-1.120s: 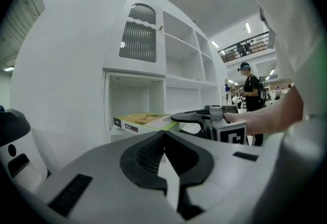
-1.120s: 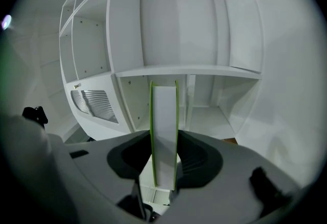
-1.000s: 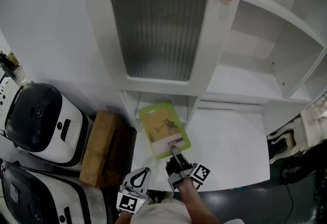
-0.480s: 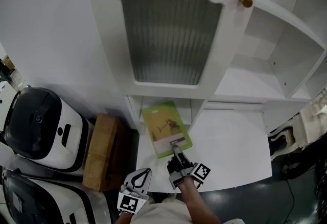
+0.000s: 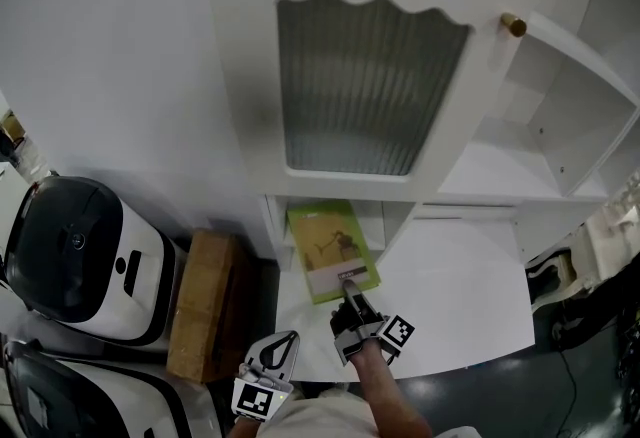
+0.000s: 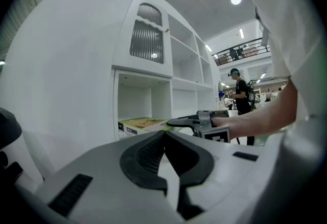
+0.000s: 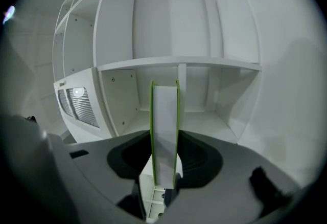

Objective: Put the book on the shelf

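Note:
A green book (image 5: pixel 332 248) lies flat, its near edge clamped in my right gripper (image 5: pixel 350 298), which is shut on it. Its far end reaches into the low shelf compartment (image 5: pixel 283 226) under the ribbed glass door (image 5: pixel 375 86). In the right gripper view the book (image 7: pixel 164 131) shows edge-on, white pages between green covers, pointing into the shelf opening (image 7: pixel 204 115). My left gripper (image 5: pixel 285 338) hangs low beside my body with nothing in it. In the left gripper view its jaws (image 6: pixel 164 133) meet at the tips, and the book (image 6: pixel 140 124) and right gripper (image 6: pixel 179 121) are seen ahead.
Open white shelves (image 5: pixel 520 166) stand to the right of the door, with a brass knob (image 5: pixel 513 24) on it. A white ledge (image 5: pixel 450 296) lies under my right gripper. A cardboard box (image 5: pixel 205 306) and black-and-white appliances (image 5: pixel 75 256) sit on the left. A person (image 6: pixel 240 95) stands far behind.
The head view has swung, so the cabinet sits further right in it. The book's far end has slid slightly deeper under the door. The left gripper has stayed put.

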`<state>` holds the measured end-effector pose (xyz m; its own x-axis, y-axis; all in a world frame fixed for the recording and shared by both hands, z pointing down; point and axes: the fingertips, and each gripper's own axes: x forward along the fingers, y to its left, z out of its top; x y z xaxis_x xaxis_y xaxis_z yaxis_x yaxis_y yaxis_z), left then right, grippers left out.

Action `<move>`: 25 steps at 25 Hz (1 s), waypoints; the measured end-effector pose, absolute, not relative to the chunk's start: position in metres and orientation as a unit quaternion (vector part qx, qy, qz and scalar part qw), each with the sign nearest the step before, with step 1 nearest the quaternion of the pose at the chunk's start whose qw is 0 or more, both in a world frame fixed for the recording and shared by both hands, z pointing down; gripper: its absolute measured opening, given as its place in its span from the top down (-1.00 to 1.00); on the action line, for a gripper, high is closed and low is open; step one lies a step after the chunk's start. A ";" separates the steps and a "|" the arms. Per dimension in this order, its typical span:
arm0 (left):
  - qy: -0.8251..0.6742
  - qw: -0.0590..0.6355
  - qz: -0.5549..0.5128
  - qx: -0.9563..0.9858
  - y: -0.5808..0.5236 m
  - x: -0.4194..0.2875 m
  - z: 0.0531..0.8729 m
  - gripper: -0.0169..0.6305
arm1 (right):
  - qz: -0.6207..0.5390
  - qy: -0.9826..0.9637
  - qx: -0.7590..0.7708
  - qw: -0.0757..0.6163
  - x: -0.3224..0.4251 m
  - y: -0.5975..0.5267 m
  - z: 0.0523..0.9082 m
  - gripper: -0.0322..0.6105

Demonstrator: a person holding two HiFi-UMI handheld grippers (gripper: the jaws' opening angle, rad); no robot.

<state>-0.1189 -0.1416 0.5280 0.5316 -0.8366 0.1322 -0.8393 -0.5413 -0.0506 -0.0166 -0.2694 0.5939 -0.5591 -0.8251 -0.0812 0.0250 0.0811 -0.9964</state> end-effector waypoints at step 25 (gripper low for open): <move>-0.486 0.015 0.066 0.871 -0.142 -0.160 0.530 0.92 | -0.596 0.636 -0.336 0.358 -0.043 -0.334 0.604 0.43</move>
<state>-0.1600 -0.1423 0.5302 0.5192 -0.8448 0.1292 -0.8488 -0.5274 -0.0373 -0.0431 -0.3337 0.6036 -0.5188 -0.8532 -0.0542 -0.0005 0.0636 -0.9980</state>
